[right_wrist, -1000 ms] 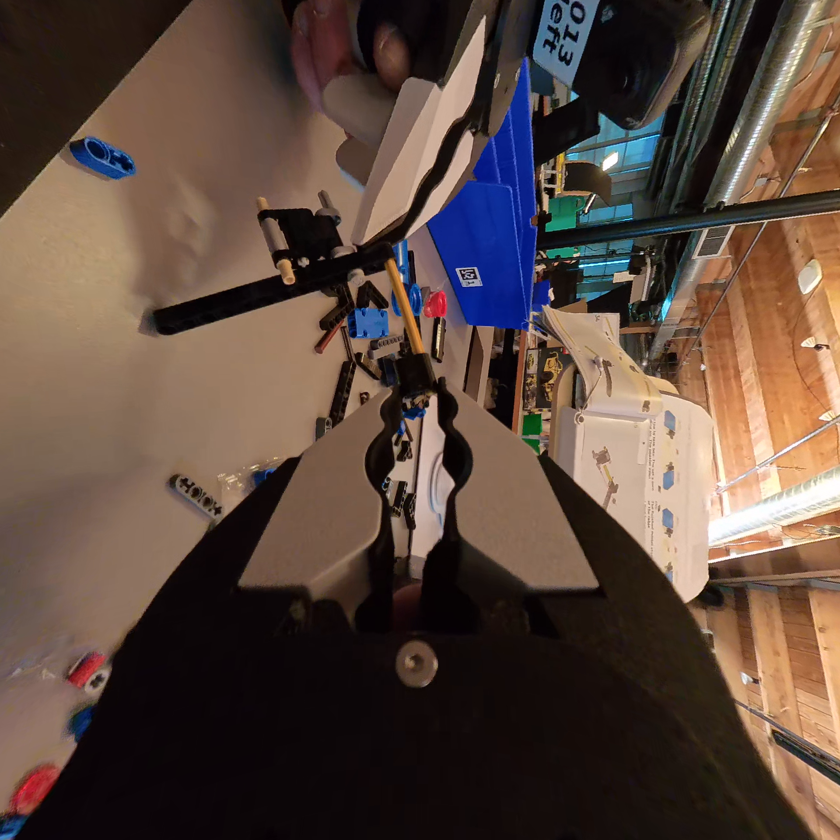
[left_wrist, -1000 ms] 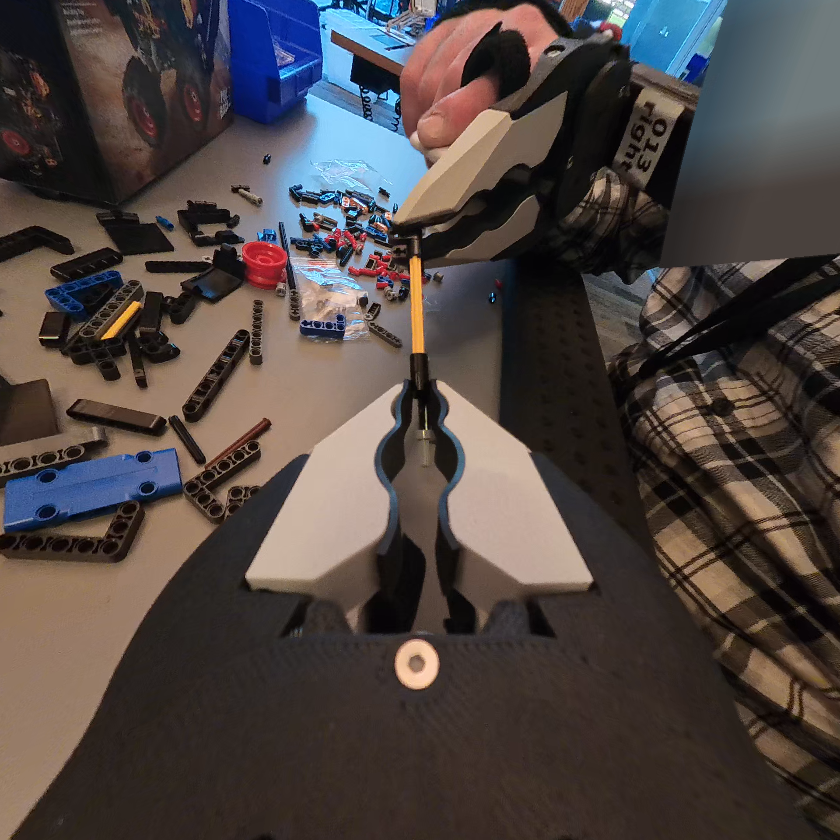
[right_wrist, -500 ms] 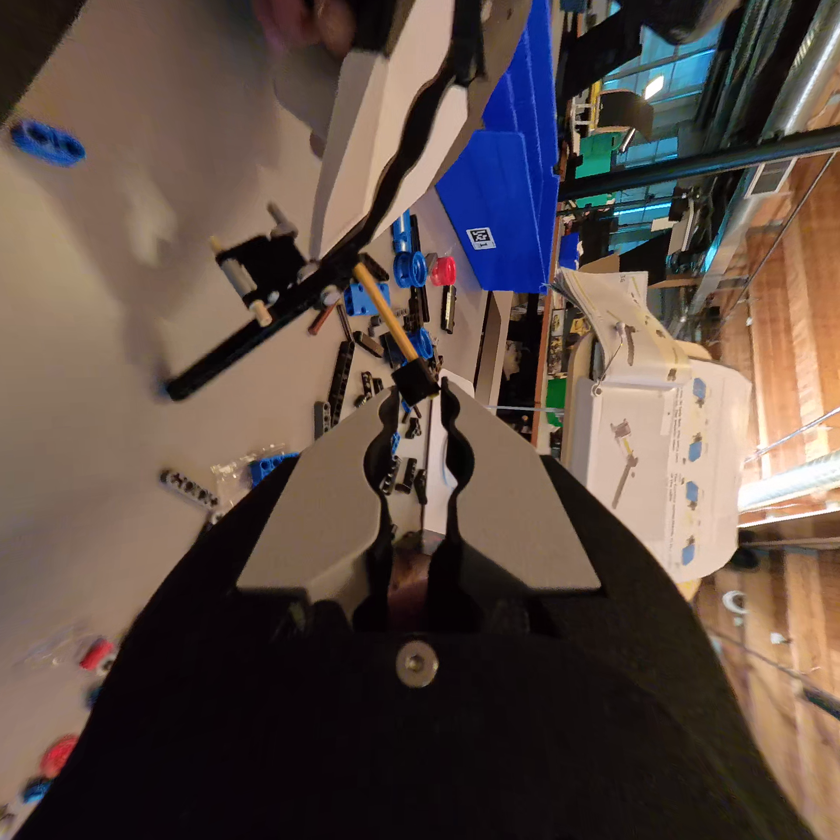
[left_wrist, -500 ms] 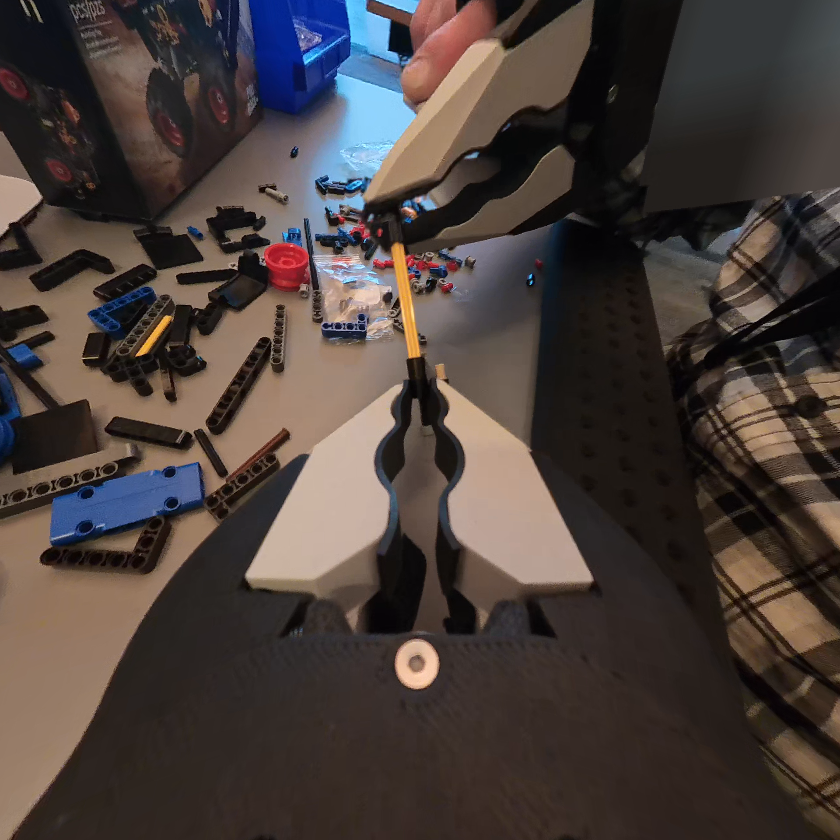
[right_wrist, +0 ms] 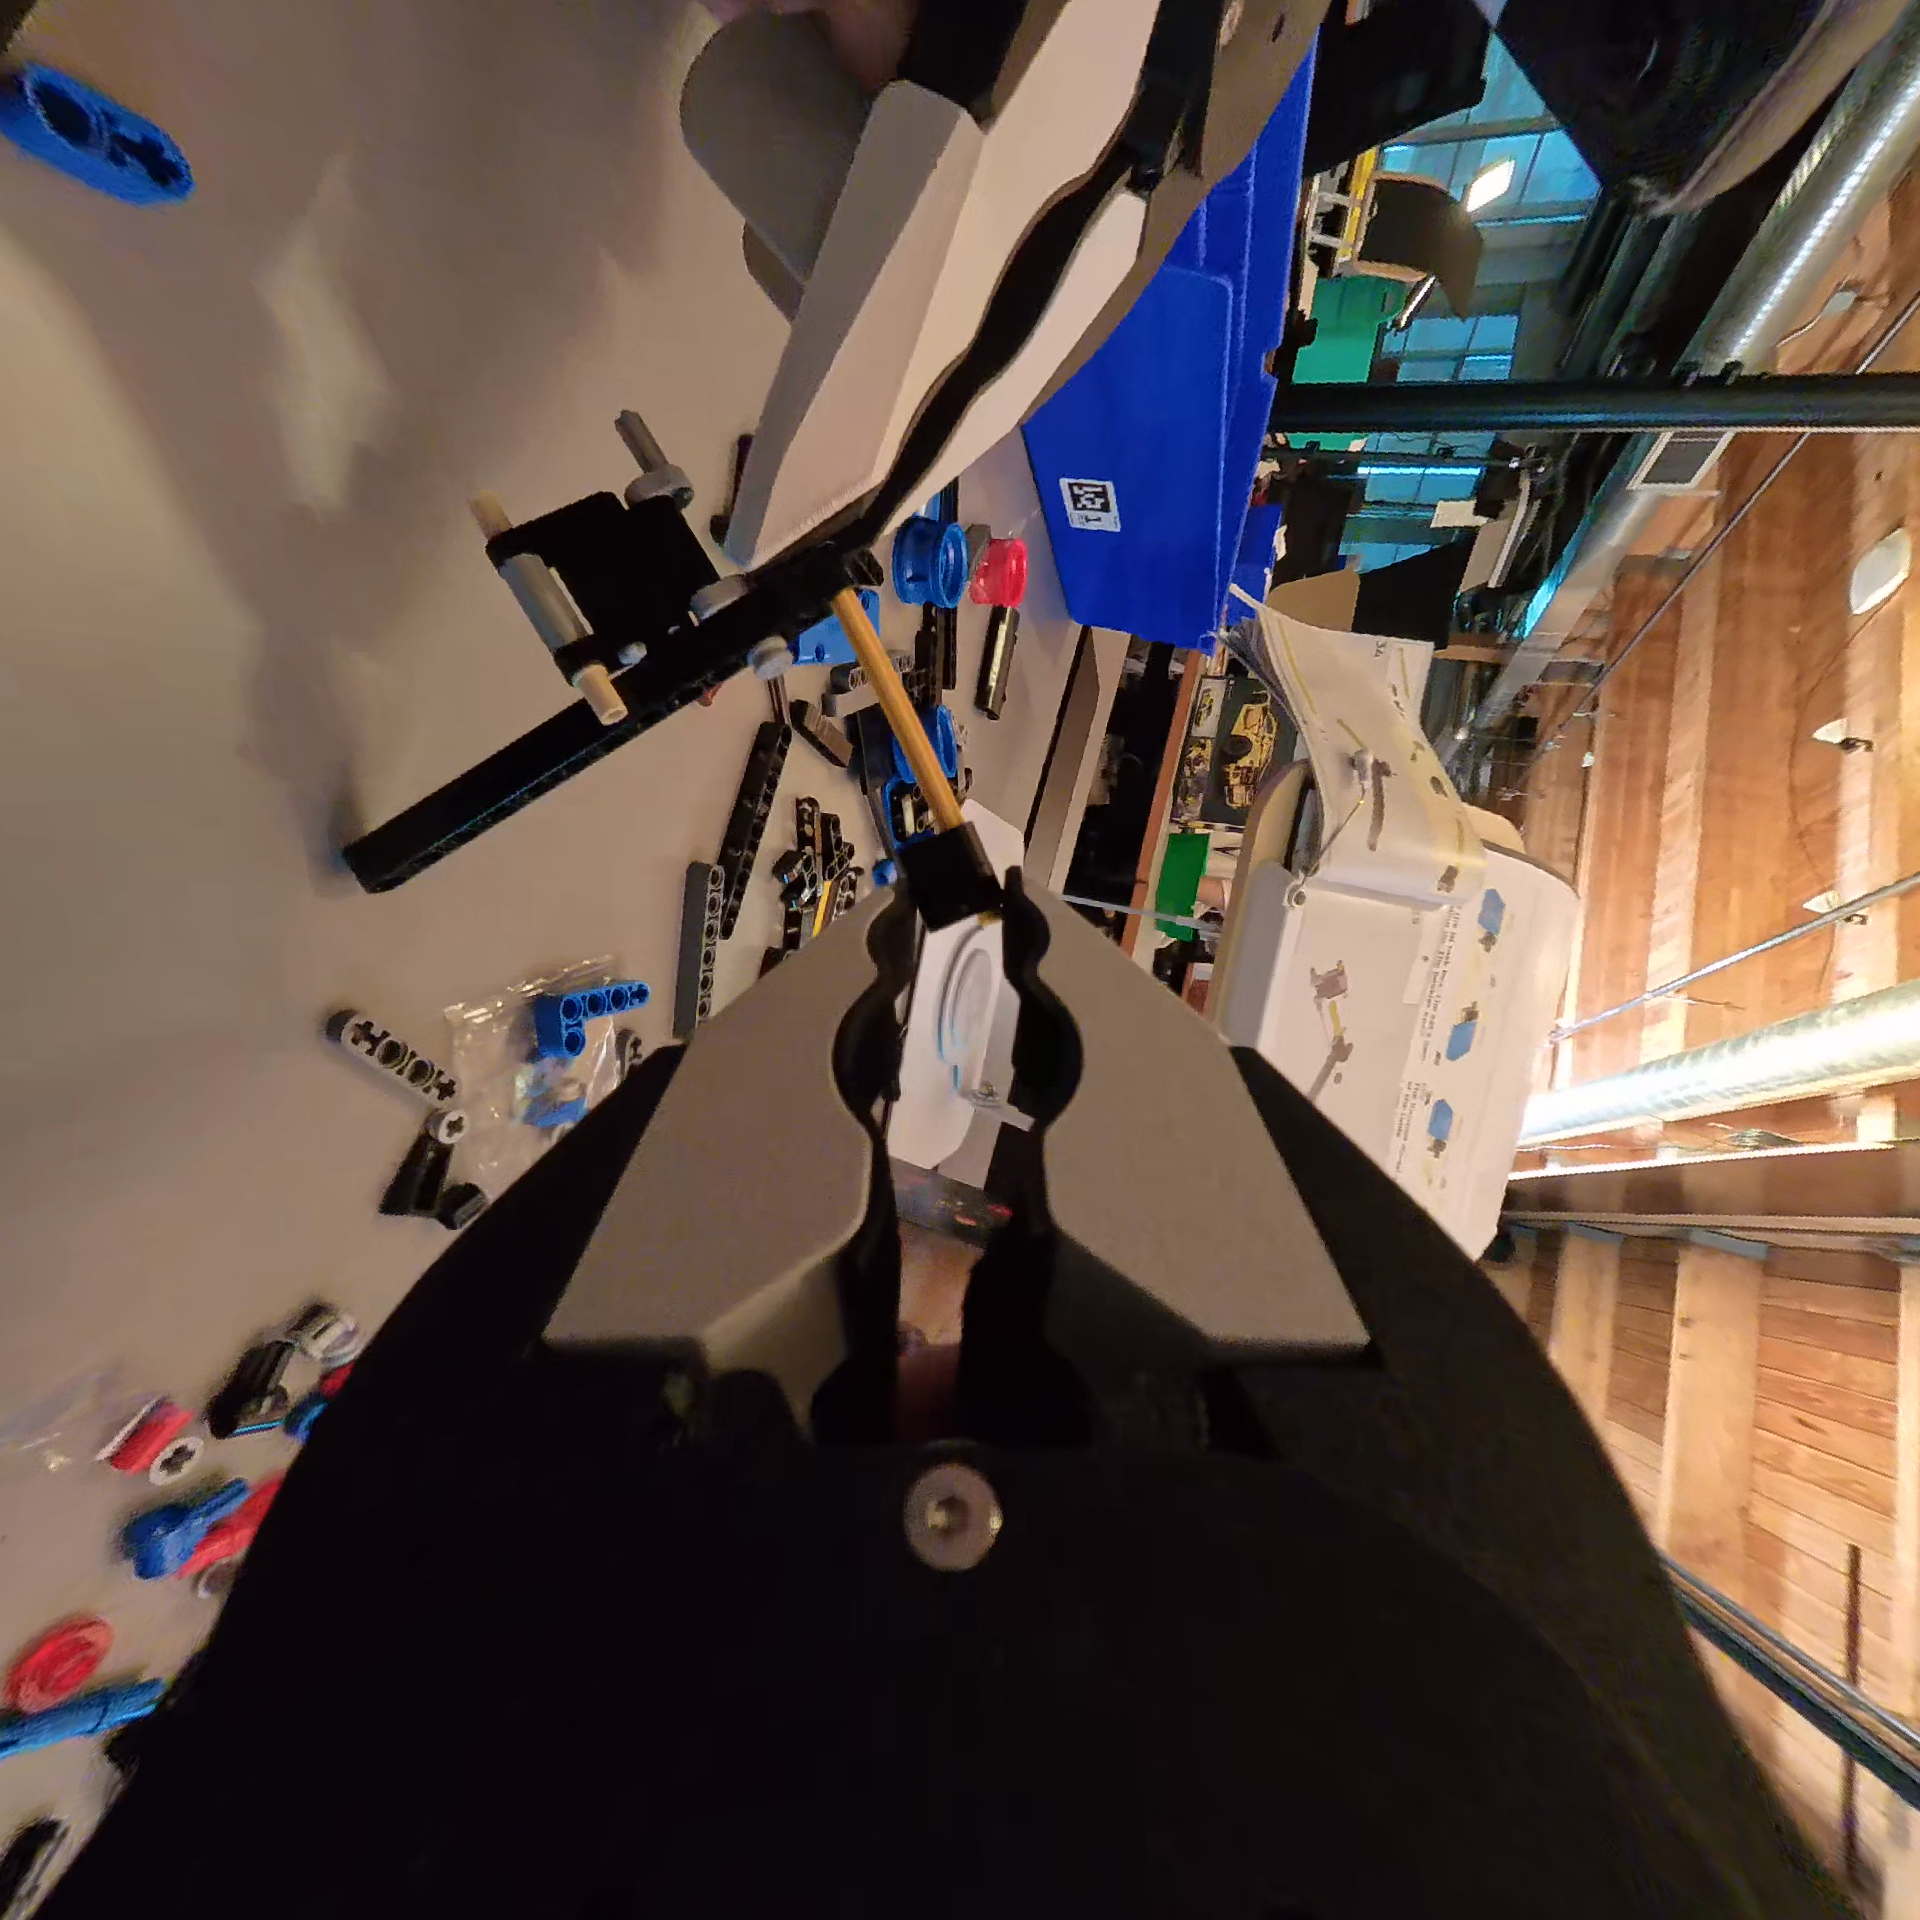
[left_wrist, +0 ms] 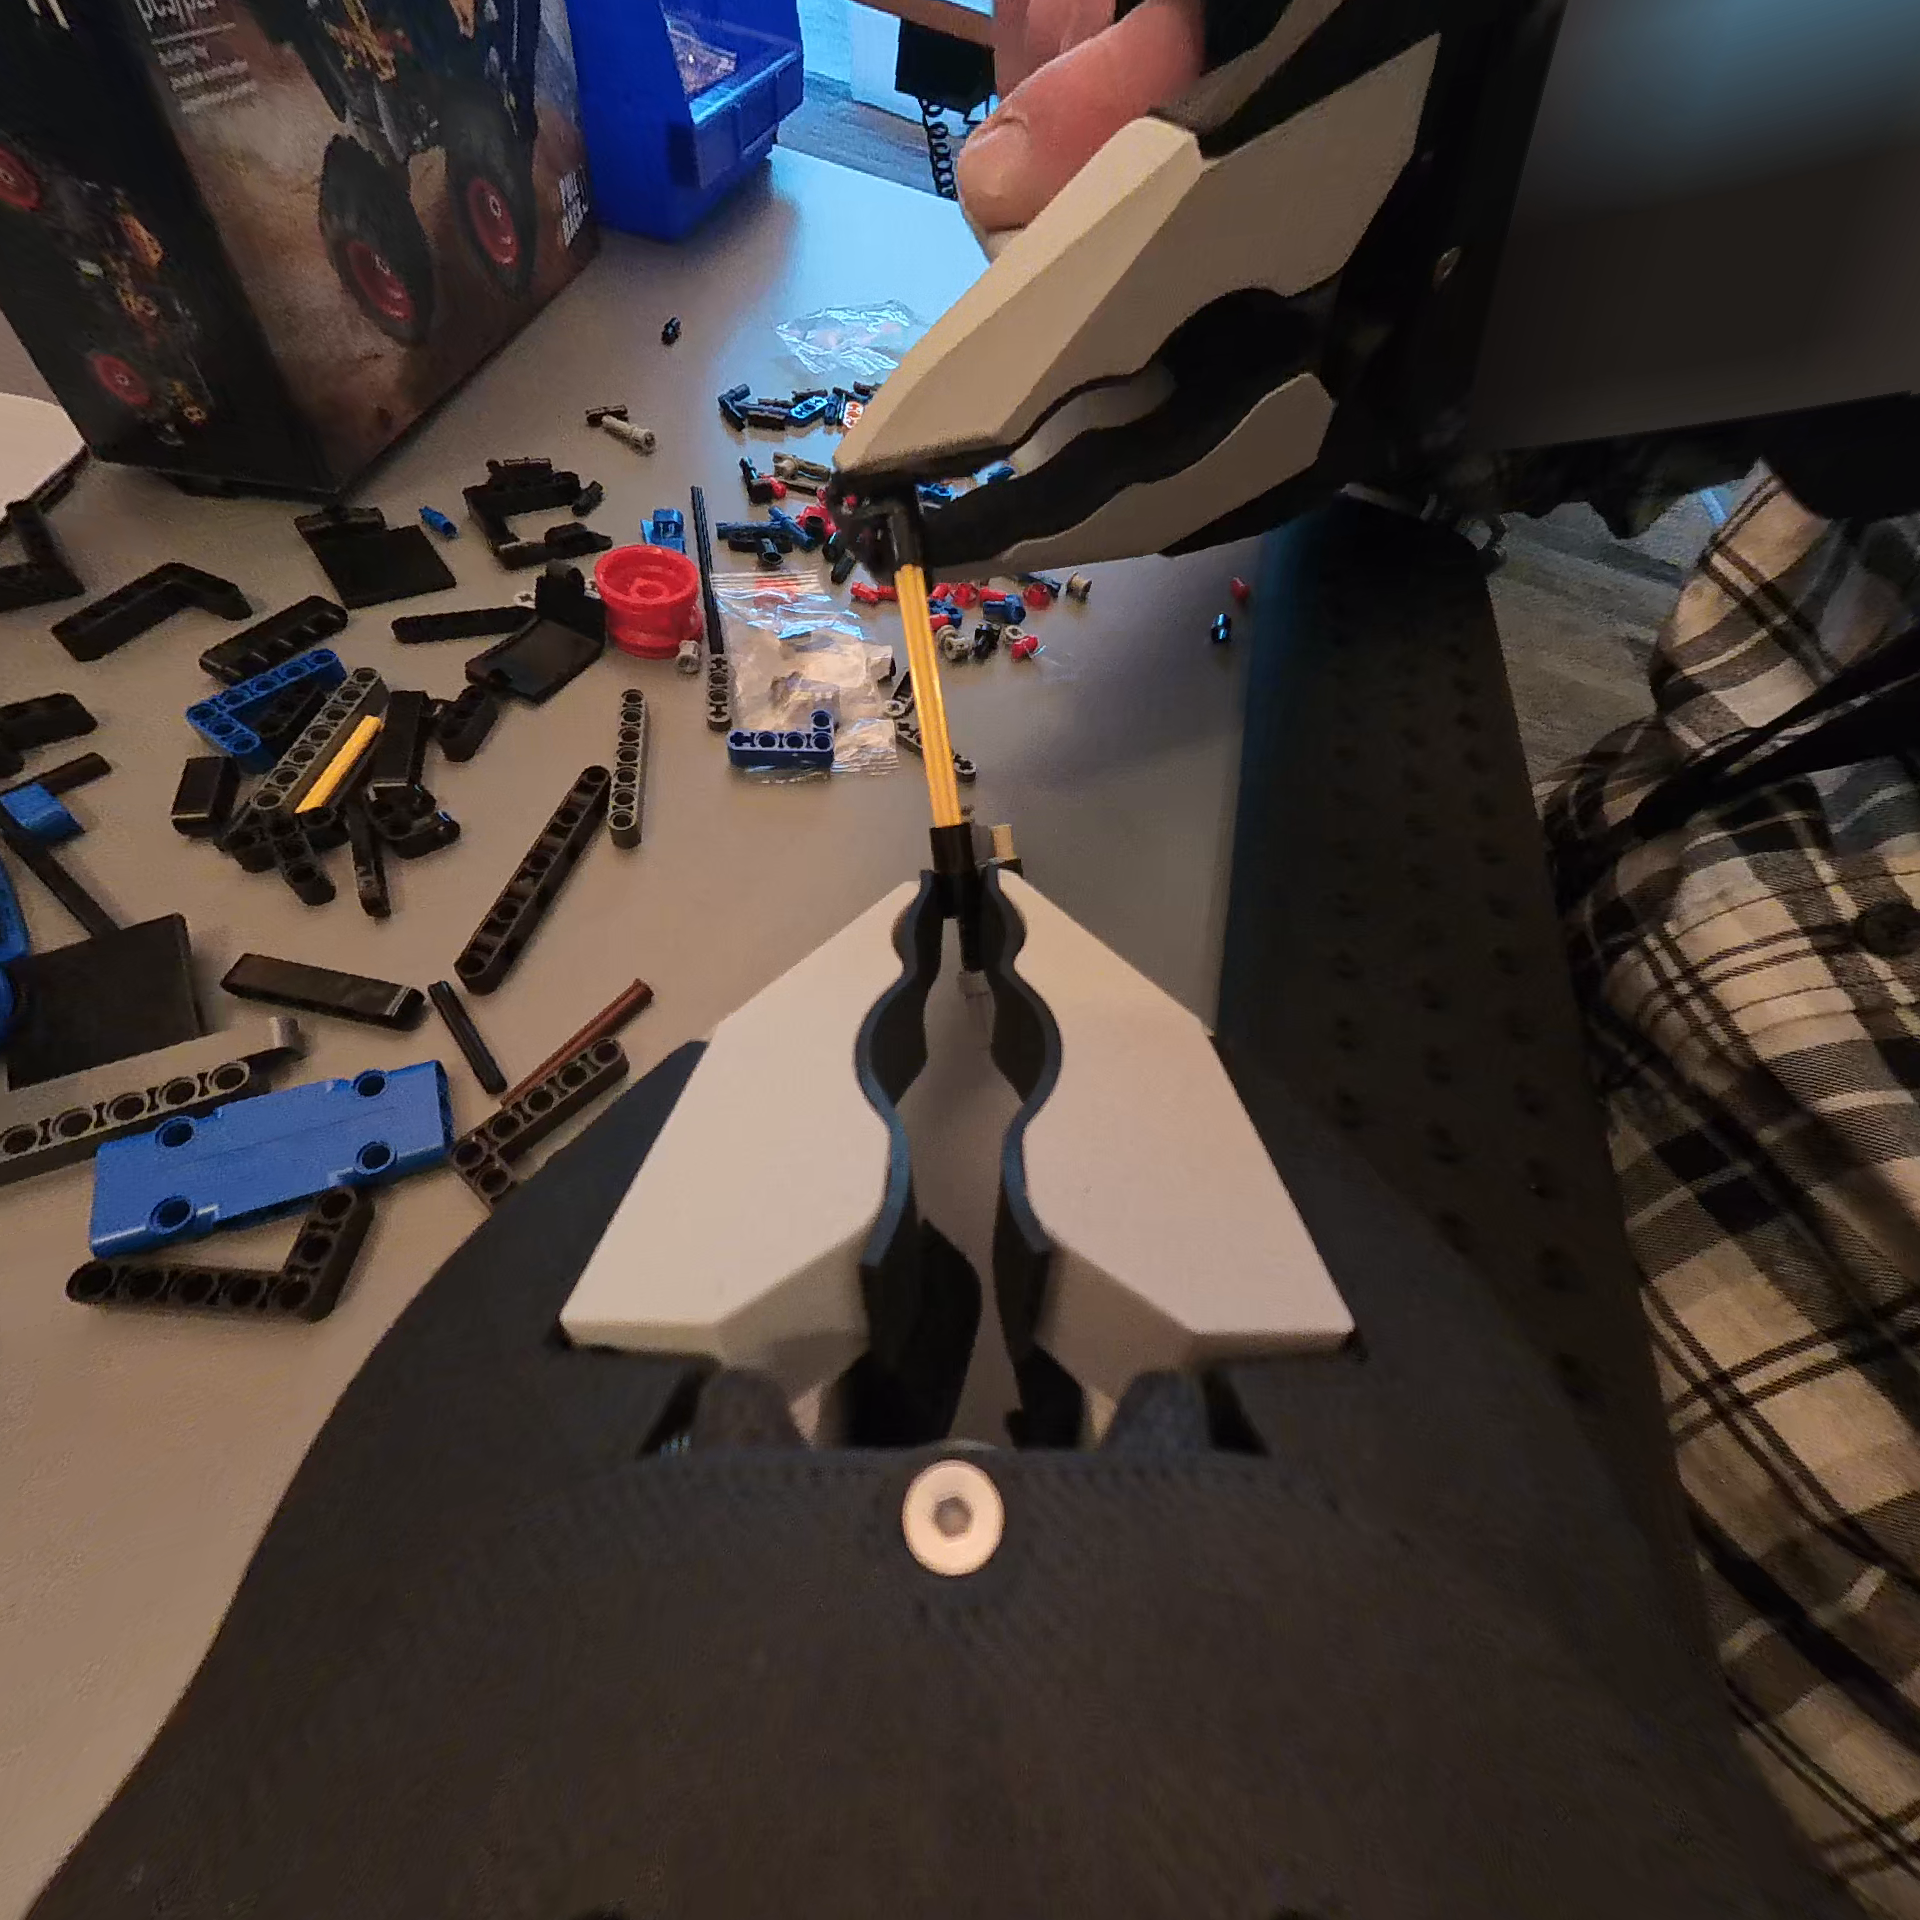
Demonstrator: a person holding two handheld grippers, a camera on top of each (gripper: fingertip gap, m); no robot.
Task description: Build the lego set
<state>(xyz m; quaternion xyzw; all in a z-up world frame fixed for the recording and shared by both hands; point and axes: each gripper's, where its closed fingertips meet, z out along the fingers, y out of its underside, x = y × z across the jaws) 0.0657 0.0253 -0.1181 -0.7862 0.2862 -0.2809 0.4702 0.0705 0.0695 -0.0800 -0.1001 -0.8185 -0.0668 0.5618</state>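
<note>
1. The left gripper (left_wrist: 961,904) points forward over the table, its jaws pinched nearly shut on a black piece at the tips.
2. The right gripper (left_wrist: 883,520) angles down towards it from above, jaws likewise closed, a bare hand (left_wrist: 1081,94) wrapped behind it.

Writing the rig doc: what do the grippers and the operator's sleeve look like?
Both grippers match: black textured printed body, grey faceted fingers with wavy black pads, one silver screw at centre. No cables show. The sleeve is black-and-white plaid.
</note>
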